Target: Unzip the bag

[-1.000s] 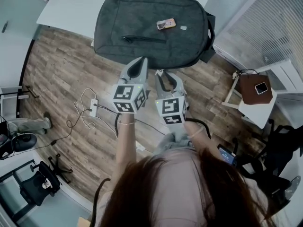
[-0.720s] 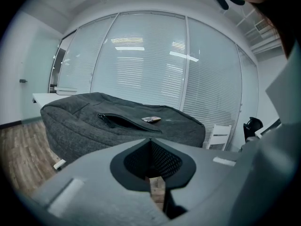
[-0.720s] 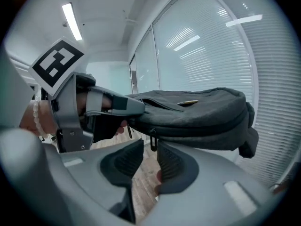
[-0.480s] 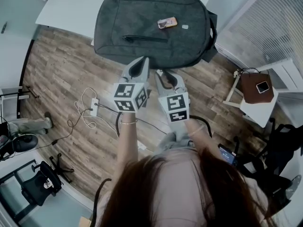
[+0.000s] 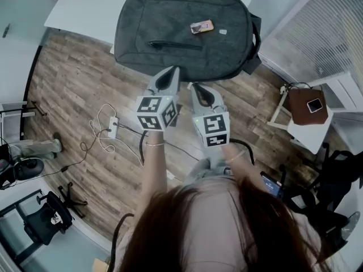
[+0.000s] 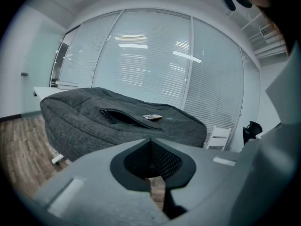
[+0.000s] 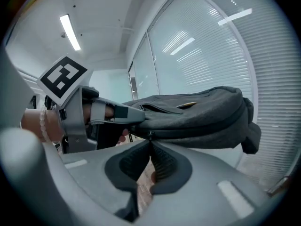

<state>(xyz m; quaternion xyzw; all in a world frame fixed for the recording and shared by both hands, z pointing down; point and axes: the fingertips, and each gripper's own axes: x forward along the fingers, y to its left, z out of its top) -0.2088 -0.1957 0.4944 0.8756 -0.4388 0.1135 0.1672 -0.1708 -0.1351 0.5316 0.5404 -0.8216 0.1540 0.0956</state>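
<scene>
A dark grey backpack (image 5: 181, 33) lies flat on a white table (image 5: 85, 10), its front pocket zipper (image 5: 173, 46) facing up. Both grippers sit at the bag's near edge. My left gripper (image 5: 172, 71) is shut with nothing in it, and its tips (image 6: 151, 140) point at the bag's side (image 6: 117, 121). My right gripper (image 5: 193, 85) is closing. Its tips (image 7: 150, 140) meet on the small zipper pull (image 7: 150, 135) at the bag's side seam (image 7: 202, 117). The left gripper (image 7: 113, 114) shows just beside it.
A small tan tag (image 5: 201, 27) lies on top of the bag. On the wood floor lie a power strip with cables (image 5: 110, 128) at left, and a small stand with a brown item and a phone (image 5: 306, 109) at right. An office chair (image 5: 48, 220) stands at lower left.
The right gripper's jaws have gone from wide open to closed at the bag's edge. Both grippers have edged slightly toward the bag.
</scene>
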